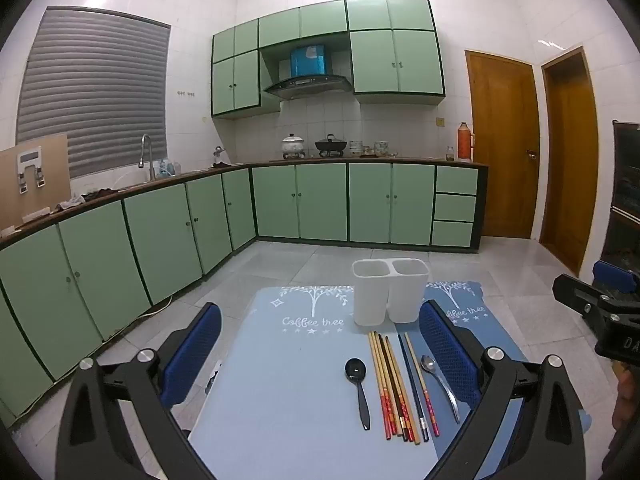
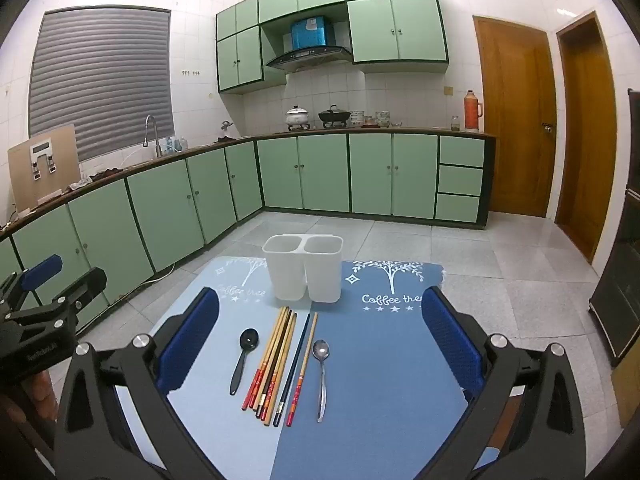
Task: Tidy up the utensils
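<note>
A white two-compartment utensil holder point(image 1: 390, 290) point(image 2: 304, 274) stands upright at the far side of the mats, both cups empty. In front of it lie a black spoon point(image 1: 357, 382) point(image 2: 244, 356), several chopsticks point(image 1: 396, 388) point(image 2: 280, 364) side by side, and a metal spoon point(image 1: 440, 384) point(image 2: 321, 376). My left gripper point(image 1: 320, 344) is open and empty, held above the table over the utensils. My right gripper point(image 2: 320, 332) is open and empty, also above them. Each gripper shows at the edge of the other's view point(image 1: 600, 312) point(image 2: 44, 320).
The utensils lie on two placemats, light blue point(image 1: 288, 380) point(image 2: 212, 420) and darker blue point(image 2: 384, 380) point(image 1: 452, 292), marked "Coffee tree". Beyond is tiled floor point(image 2: 400, 240), green kitchen cabinets point(image 2: 320, 176), wooden doors point(image 2: 516, 120) at right and a dark cabinet point(image 2: 624, 280) at far right.
</note>
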A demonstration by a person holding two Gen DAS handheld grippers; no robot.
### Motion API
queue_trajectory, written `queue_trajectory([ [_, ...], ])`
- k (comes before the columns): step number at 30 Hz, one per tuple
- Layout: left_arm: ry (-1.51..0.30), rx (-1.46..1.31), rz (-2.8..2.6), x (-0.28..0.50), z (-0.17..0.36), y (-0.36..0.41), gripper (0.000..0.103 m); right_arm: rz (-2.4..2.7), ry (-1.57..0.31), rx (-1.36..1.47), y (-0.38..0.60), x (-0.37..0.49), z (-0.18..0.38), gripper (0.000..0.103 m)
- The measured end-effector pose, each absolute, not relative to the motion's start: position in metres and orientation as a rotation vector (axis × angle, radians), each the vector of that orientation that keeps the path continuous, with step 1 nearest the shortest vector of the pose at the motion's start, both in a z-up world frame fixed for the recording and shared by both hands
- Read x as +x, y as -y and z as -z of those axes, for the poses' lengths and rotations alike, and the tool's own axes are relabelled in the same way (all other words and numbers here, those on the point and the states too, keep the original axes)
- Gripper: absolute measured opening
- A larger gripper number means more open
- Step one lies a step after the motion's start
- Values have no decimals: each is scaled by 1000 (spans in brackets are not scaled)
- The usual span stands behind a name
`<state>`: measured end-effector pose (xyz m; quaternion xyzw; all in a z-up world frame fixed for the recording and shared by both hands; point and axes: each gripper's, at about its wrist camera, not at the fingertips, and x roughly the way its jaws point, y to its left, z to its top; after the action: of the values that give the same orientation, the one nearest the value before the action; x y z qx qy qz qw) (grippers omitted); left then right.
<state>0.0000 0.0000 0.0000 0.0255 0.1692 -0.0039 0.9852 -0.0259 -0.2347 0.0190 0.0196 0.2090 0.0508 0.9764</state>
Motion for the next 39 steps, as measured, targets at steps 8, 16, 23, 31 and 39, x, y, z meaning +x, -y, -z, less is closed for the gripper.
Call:
queue_trajectory([
  [8,-340,57,-1,0,0,2,97,-103,-422,44,235,-26,-19,98],
  [16,-340,51,4,3,-1,3,97,-104,-422,45,235,-25,-19,98],
  [23,-339,52,4,1,-1,4,97,-104,-423,45,235,-25,-19,98],
  [31,-339,52,5,0,-4,-1,97,-103,-421,45,235,-26,-20,98],
  [39,-338,51,6,0,-4,-2,97,-104,-420,46,235,-25,-20,98],
])
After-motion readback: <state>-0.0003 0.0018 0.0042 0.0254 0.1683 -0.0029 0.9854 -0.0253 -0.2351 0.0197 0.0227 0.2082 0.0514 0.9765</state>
